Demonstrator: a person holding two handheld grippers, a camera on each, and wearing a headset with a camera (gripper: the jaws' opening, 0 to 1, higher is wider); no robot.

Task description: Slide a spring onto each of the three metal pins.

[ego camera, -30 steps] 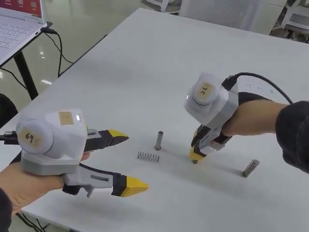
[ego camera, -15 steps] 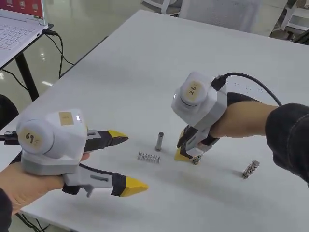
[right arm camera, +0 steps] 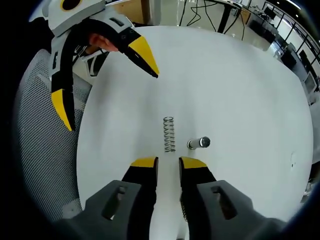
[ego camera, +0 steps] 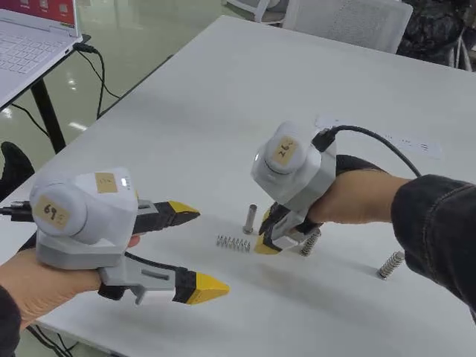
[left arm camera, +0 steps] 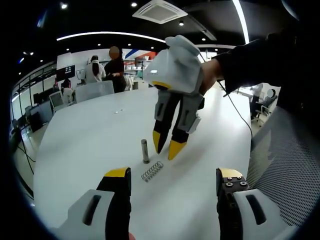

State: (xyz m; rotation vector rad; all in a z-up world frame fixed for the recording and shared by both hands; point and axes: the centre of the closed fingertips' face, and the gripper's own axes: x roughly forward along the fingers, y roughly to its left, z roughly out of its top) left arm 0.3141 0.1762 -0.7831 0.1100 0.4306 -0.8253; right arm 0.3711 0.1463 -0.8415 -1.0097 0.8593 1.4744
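tan sticker reads 69 on left gripper; right gripper 26.

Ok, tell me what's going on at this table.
A person holds a gripper in each hand over a table. The right gripper points down beside an upright metal pin and a spring lying flat, jaws narrowly apart, holding nothing. The left gripper hovers wide open nearer the person. A second spring and a third spring sit further right. That pin is bare.

Right tool now nearer loose spring
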